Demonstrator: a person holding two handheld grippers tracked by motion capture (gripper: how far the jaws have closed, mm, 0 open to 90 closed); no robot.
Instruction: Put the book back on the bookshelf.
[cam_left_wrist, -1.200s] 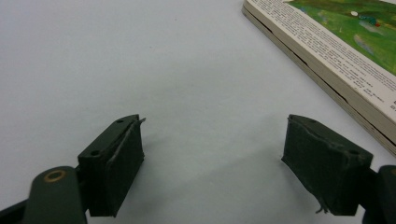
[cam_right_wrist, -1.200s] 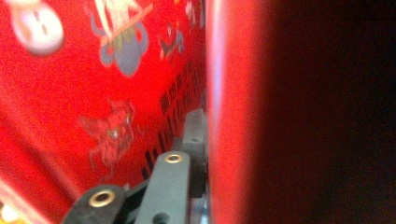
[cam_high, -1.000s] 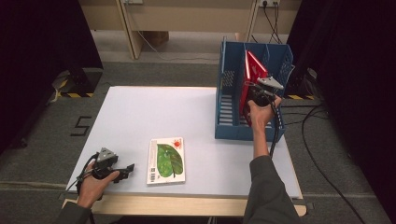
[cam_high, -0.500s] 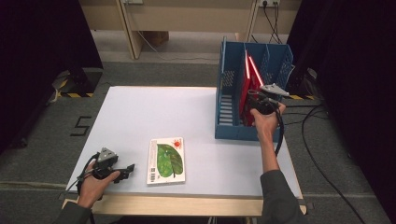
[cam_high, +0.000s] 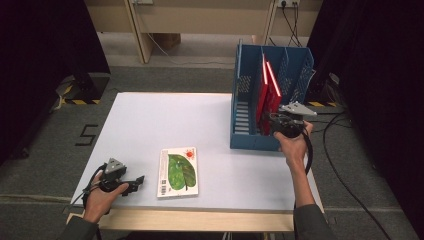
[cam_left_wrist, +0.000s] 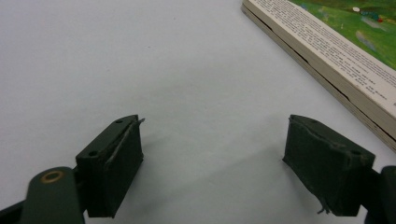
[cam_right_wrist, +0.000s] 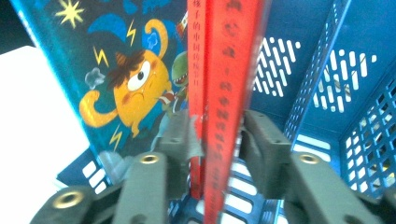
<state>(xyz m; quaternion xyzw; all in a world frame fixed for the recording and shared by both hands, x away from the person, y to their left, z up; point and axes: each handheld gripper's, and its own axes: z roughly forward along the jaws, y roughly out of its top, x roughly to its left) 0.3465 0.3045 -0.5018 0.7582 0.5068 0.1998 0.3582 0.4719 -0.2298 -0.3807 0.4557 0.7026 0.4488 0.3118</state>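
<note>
right claw (cam_right_wrist: 217, 140) astride red books (cam_high: 267, 87) | blue rack (cam_high: 250, 135) at table edge

A "5" is marked on the floor (cam_high: 86, 135); the red book's (cam_right_wrist: 224, 93) spine print is unreadable.

high: overhead, forward-down, far | tongs views: close | shared: table (cam_high: 150, 120)
</note>
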